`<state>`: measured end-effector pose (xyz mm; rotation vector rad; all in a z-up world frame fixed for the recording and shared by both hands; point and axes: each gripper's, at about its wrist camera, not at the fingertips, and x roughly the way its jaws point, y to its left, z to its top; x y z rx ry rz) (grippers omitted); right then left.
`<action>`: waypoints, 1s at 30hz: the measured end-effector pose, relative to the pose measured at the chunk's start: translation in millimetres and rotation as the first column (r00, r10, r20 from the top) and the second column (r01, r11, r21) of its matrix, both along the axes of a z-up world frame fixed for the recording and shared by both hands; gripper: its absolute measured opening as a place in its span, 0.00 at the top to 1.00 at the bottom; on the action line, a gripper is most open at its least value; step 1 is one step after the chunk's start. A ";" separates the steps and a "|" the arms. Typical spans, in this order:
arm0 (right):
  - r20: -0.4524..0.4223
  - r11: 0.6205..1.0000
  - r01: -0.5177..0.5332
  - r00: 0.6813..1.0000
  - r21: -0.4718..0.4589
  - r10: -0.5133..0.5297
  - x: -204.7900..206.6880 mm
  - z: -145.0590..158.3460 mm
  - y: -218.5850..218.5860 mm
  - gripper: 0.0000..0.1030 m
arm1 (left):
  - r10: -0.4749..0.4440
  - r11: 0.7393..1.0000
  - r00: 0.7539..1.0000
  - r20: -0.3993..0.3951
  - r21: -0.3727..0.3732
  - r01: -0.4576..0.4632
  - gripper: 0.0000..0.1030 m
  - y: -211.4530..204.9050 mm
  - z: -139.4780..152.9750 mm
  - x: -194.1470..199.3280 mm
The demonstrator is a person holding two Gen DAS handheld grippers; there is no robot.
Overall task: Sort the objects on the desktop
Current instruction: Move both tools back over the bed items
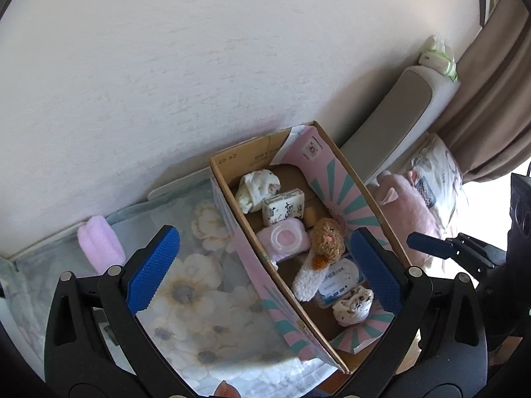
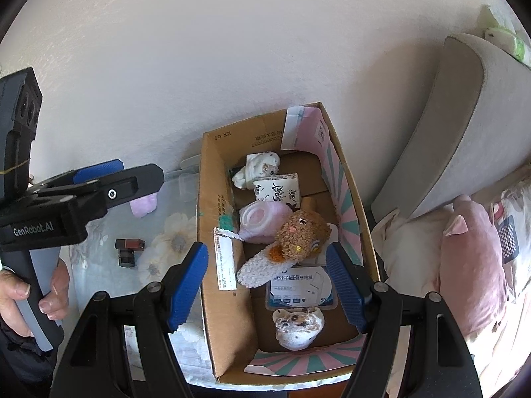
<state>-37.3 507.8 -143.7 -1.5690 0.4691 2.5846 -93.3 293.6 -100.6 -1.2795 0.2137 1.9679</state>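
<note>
A: What are the claws doing?
B: The right claw (image 2: 267, 283) hangs spread wide above the cardboard box (image 2: 207, 232), gripping nothing. The left claw (image 1: 262, 270) is also released and empty.
A: Where's the plush toy (image 2: 298, 237)?
B: In the box, overlapping the pink pouch (image 2: 262, 220).
A: The dark item (image 2: 129, 248) on the surface (image 2: 99, 265)?
B: Too small to identify.

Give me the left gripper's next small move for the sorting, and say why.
Probably swing the left gripper toward the pink fluffy item at the back of the floral table cover and lower onto it. Its jaws are open and empty, that item and a small dark red object lie outside the cardboard box, and the box already holds the other things.
</note>
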 end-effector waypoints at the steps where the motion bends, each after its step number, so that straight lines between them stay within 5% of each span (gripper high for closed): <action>1: 0.000 1.000 -0.001 1.000 -0.001 0.001 0.3 0.6 -0.8 0.33 | 0.003 1.000 1.000 0.005 0.000 -0.003 0.00 -1.8 -1.3 -0.2; 15: -0.013 0.997 -0.049 0.999 0.053 0.050 0.7 13.2 -18.5 0.33 | 0.040 0.999 0.999 0.004 0.001 -0.040 0.00 -44.3 3.3 -2.6; 30: -0.086 0.966 -0.210 0.971 0.149 0.224 -19.3 29.3 -95.5 0.33 | 0.263 0.961 0.947 -0.185 -0.042 -0.275 0.00 -188.4 19.1 1.7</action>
